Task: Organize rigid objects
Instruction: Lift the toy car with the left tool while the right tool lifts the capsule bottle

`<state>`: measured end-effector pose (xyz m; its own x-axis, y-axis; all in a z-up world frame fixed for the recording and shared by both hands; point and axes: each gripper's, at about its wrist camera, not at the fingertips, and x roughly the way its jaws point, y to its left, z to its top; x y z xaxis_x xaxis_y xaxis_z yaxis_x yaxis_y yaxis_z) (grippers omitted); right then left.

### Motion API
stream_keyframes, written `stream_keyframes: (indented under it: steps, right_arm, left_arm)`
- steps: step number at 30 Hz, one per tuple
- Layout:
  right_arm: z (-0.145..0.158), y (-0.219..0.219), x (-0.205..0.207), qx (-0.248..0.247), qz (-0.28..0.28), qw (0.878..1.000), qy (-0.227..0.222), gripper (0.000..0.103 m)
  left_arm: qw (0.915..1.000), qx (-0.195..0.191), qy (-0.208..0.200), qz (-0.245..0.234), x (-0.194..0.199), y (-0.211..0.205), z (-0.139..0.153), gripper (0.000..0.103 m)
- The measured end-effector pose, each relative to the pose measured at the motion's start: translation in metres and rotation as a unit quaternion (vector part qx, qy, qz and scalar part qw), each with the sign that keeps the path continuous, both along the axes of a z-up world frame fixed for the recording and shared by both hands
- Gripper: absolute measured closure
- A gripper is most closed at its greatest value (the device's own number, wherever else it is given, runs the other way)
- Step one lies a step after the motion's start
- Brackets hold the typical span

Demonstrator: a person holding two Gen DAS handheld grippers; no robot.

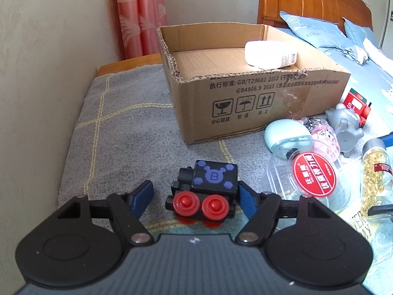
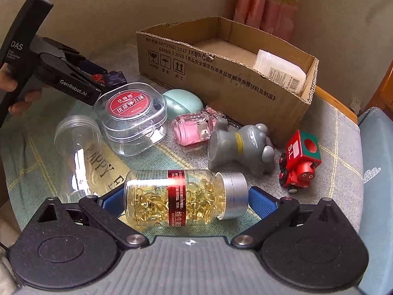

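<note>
Two grippers open: left gripper (image 1: 195, 194) round black train (image 1: 205, 191), right gripper (image 2: 186, 200) round capsule bottle (image 2: 181, 201)

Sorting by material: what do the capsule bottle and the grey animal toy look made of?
Capsule bottle: clear glossy plastic or glass, since the capsules show through; silver cap looks like brushed metal. Grey animal toy: matte, soft-looking rubber or vinyl, rounded moulded limbs.

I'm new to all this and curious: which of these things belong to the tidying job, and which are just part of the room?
Part of the job:
cardboard box
white bottle already in the box
black toy train
capsule bottle
red toy train
grey toy figure
pink bottle
clear jars

Just lying about:
curtain
wooden headboard
blue pillows
</note>
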<state>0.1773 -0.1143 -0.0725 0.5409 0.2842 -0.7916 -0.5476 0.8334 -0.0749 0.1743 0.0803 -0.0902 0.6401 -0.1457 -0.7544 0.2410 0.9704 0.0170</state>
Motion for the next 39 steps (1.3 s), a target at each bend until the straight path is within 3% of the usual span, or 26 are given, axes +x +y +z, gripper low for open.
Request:
stream_keyframes:
  steps: [5, 9, 14, 19, 30, 39]
  right_arm:
    - [0.001, 0.0, -0.001, 0.004, -0.004, 1.0, 0.003, 0.007]
    - [0.002, -0.003, -0.001, 0.007, -0.015, 1.0, 0.018, 0.007]
    - [0.006, -0.009, -0.003, -0.001, -0.027, 0.999, 0.021, 0.007]
    - [0.011, -0.015, -0.007, -0.001, -0.029, 0.999, 0.017, 0.007]
    - [0.025, -0.021, -0.013, 0.004, -0.037, 0.999, 0.004, 0.007]
    - [0.055, -0.029, -0.006, 0.017, -0.036, 0.999, -0.015, 0.007]
  left_arm:
    - [0.9999, -0.009, 0.0, -0.008, 0.001, -0.001, 0.001, 0.035]
    - [1.0, 0.002, -0.002, -0.002, 0.0, -0.002, 0.004, 0.051]
    - [0.9997, -0.021, 0.014, -0.002, 0.002, 0.003, 0.009, 0.051]
    - [0.9999, 0.008, 0.008, -0.012, 0.001, -0.004, 0.005, 0.05]
    - [0.9997, 0.008, 0.023, 0.004, 0.0, -0.007, 0.009, 0.053]
    - [0.9999, 0.014, 0.005, 0.002, -0.014, -0.01, 0.048, 0.053]
